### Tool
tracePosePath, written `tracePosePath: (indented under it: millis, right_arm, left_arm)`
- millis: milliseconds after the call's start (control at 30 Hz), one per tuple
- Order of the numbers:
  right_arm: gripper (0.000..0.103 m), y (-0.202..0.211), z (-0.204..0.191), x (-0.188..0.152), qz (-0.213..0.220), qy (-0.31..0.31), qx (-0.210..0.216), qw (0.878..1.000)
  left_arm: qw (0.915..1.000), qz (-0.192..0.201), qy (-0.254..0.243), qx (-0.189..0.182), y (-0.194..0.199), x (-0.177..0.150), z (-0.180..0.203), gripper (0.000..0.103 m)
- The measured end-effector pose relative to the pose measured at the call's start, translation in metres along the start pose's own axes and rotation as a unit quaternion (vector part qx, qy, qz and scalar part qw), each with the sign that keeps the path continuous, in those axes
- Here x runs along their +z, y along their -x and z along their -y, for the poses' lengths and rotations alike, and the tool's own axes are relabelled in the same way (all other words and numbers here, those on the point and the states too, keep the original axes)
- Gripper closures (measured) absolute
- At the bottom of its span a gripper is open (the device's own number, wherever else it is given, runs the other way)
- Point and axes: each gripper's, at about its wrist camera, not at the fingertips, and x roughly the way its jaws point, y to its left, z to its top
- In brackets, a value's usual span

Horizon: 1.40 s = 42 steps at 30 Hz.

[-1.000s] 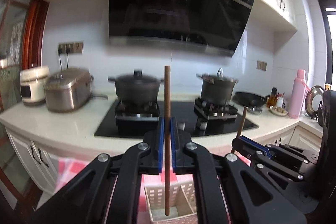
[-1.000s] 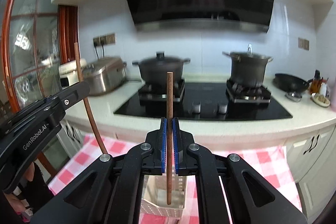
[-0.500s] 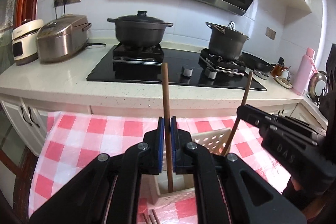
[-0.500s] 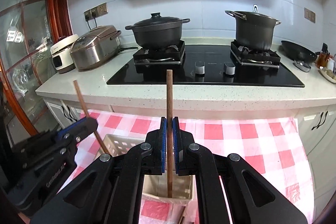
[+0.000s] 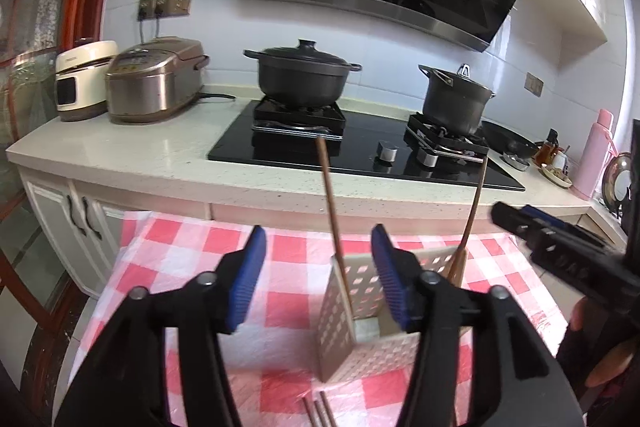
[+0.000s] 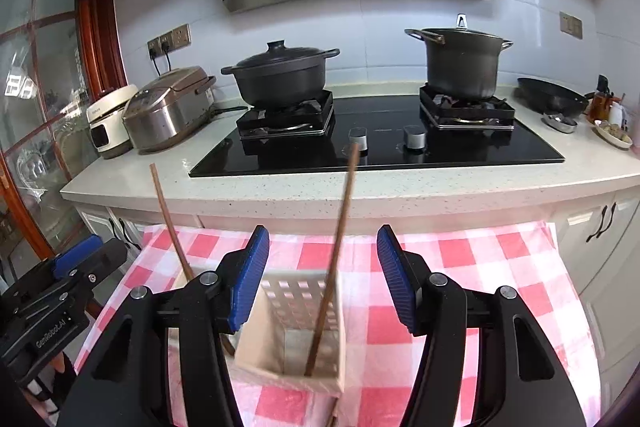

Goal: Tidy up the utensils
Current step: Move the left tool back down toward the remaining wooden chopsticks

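Two brown chopsticks standing in a white perforated utensil basket (image 5: 362,311) on a red-and-white checked cloth (image 5: 200,259), in front of a pale stone worktop (image 5: 120,155).

From the left wrist view: left chopstick (image 5: 330,211) leaning slightly leftward at the top, lower end inside the basket's left compartment, shaft rising between the blue pads (image 5: 246,283) but touching neither. Left gripper (image 5: 318,285) with jaws spread wide, holding nothing. Right chopstick (image 5: 472,215) tilted the other way at the basket's right side, just beyond the right pad. A few more brown sticks (image 5: 318,409) lying flat on the cloth below the basket, at the bottom edge.

From the right wrist view: right chopstick (image 6: 334,259) slanting up and to the right from the basket (image 6: 296,311) floor, free in the gap between the pads (image 6: 250,277). Right gripper (image 6: 324,279) likewise wide open, gripping nothing. Left chopstick (image 6: 170,223) seen farther left, lower end hidden behind the left pad; exact compartment not discernible there.

Behind, on the worktop: black hob (image 6: 380,143) carrying a lidded casserole (image 6: 280,75) and a tall stockpot (image 6: 460,61), plus a metal rice cooker (image 5: 154,81) near the wall sockets.
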Motion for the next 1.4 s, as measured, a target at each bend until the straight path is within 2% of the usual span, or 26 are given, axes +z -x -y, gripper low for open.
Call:
tracePosePath:
  millis: [167,233,267,400,567,700,767,933,1100,1233,1400]
  right_arm:
    - [0.048,0.026,0.010,-0.033,0.001,-0.002,-0.002,1.000]
    - [0.048,0.035,0.013,-0.053,0.000,-0.004,-0.006,1.000]
    - [0.048,0.038,0.014,-0.060,-0.001,-0.004,-0.008,1.000]
    - [0.048,0.051,0.017,-0.099,-0.004,-0.002,-0.027,1.000]
    - [0.048,0.066,0.025,-0.140,-0.013,-0.016,-0.053,0.998]
    - [0.048,0.067,0.033,-0.164,-0.038,-0.033,-0.058,0.997]
    - [0.048,0.063,0.037,-0.173,-0.055,-0.041,-0.063,0.996]
    - [0.063,0.052,0.037,-0.192,-0.096,-0.046,-0.066,0.992]
    - [0.068,0.038,0.022,-0.203,-0.130,-0.026,-0.059,0.989]
    - [0.075,0.025,0.015,-0.208,-0.157,-0.016,-0.060,0.986]
    - [0.080,0.017,0.010,-0.212,-0.168,-0.007,-0.059,0.984]
  left_arm:
    - [0.9993,0.019,-0.006,0.032,0.028,-0.036,-0.009,0.022]
    - [0.9987,0.028,-0.012,0.041,0.038,-0.051,-0.010,0.008]
    - [0.9982,0.033,-0.016,0.047,0.042,-0.059,-0.009,0.005]
    - [0.9973,0.027,-0.032,0.060,0.054,-0.089,-0.009,0.005]
    - [0.9972,-0.016,-0.023,0.070,0.059,-0.119,-0.011,0.005]
    - [0.9960,-0.048,-0.007,0.076,0.055,-0.136,-0.014,0.006]
    - [0.9957,-0.060,0.004,0.070,0.055,-0.143,-0.016,0.010]
    - [0.9932,-0.096,0.018,0.064,0.047,-0.156,-0.021,0.028]
    - [0.9910,-0.115,0.018,0.066,0.039,-0.163,-0.021,0.031]
    - [0.9895,-0.127,0.011,0.068,0.034,-0.167,-0.020,0.038]
    - [0.9882,-0.139,0.010,0.064,0.028,-0.170,-0.020,0.046]
